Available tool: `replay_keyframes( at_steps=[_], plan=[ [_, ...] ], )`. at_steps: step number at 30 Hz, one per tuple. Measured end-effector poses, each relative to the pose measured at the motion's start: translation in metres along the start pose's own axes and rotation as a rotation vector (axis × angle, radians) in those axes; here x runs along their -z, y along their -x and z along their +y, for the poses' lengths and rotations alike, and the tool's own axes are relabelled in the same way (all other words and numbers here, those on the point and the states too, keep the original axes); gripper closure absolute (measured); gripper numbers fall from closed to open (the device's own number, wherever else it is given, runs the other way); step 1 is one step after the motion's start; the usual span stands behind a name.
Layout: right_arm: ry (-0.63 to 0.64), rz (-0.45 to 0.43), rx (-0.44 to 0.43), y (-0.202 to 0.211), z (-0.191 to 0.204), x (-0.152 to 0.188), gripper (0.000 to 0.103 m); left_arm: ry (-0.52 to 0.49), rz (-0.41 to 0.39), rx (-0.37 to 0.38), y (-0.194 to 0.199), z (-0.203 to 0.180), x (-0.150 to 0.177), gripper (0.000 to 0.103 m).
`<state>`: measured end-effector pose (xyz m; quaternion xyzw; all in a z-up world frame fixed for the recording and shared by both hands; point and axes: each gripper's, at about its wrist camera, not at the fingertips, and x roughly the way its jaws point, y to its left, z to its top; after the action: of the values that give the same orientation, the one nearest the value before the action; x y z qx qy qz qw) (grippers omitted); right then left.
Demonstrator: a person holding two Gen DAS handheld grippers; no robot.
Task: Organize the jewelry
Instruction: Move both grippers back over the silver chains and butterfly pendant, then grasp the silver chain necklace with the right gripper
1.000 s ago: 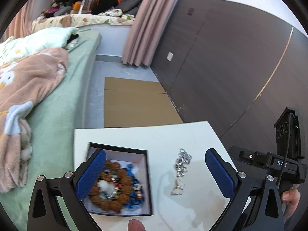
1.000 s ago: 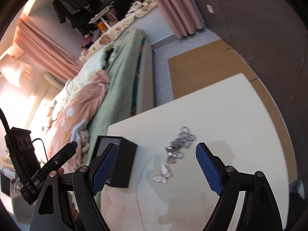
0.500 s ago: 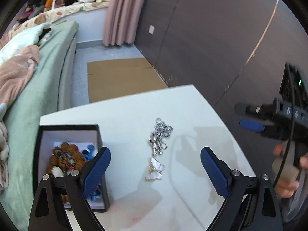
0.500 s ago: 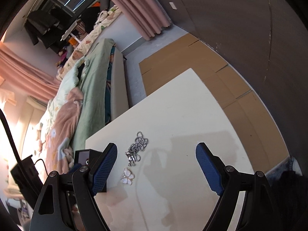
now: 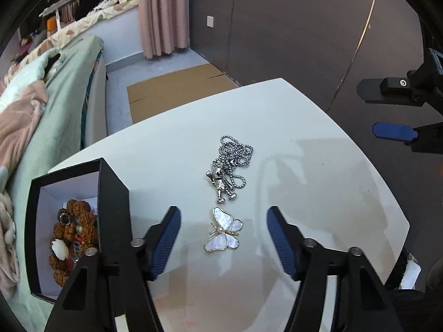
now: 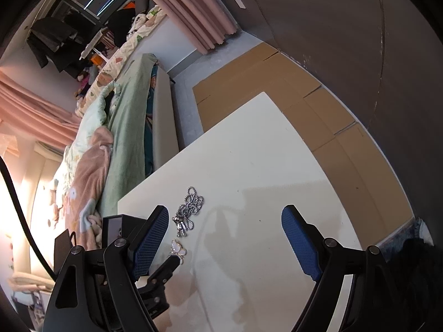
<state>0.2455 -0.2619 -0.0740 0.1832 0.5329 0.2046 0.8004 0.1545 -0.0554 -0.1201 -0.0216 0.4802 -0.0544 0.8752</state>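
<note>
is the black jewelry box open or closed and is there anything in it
Open. The black jewelry box has no lid on it, and the left wrist view looks straight into its white interior, where brown beaded bracelets and other small pieces lie.

Right gripper (image 6: pixel 225 238) held spread wide above a white table (image 6: pixel 277 166), silver chain necklace (image 6: pixel 189 210) and white butterfly brooch (image 6: pixel 178 250) laid near its left finger, black box (image 6: pixel 113 225) partly hidden behind, bed (image 6: pixel 121 127) beyond.

pearly white butterfly brooch (image 5: pixel 223 231) (gold-edged), silver chain (image 5: pixel 231 163), black box (image 5: pixel 110 193).
</note>
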Motion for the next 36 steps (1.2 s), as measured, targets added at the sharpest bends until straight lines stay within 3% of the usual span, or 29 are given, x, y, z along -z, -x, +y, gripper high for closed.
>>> replay_keyframes(
  at_steps=[2, 8, 10, 14, 16, 17, 19, 36],
  plan=[
    [0.006, 0.004, 0.003, -0.001, 0.001, 0.001, 0.019, 0.007, 0.015, 0.039, -0.001, -0.001, 0.000, 0.047],
    [0.012, 0.010, 0.006, -0.003, 0.002, 0.002, 0.019, 0.018, 0.049, 0.031, -0.014, -0.001, 0.002, 0.049],
    [0.014, 0.014, 0.010, -0.004, 0.002, 0.003, 0.019, 0.030, 0.081, 0.026, -0.023, 0.002, 0.003, 0.060],
    [0.013, 0.022, 0.012, -0.006, 0.003, 0.003, 0.019, 0.042, 0.085, 0.024, -0.025, 0.002, 0.003, 0.067],
    [0.017, 0.023, 0.013, -0.007, 0.004, 0.004, 0.019, 0.027, 0.086, 0.001, -0.025, 0.000, 0.002, 0.080],
    [0.019, 0.025, 0.013, -0.008, 0.005, 0.004, 0.019, 0.026, 0.086, 0.008, -0.024, 0.000, 0.002, 0.080],
    [0.028, 0.032, 0.012, -0.011, 0.007, 0.005, 0.019, 0.040, 0.087, 0.042, -0.022, 0.002, 0.001, 0.091],
    [0.094, 0.097, -0.023, -0.041, 0.040, 0.018, 0.019, 0.128, -0.055, 0.080, 0.039, 0.040, -0.013, 0.091]
  ],
)
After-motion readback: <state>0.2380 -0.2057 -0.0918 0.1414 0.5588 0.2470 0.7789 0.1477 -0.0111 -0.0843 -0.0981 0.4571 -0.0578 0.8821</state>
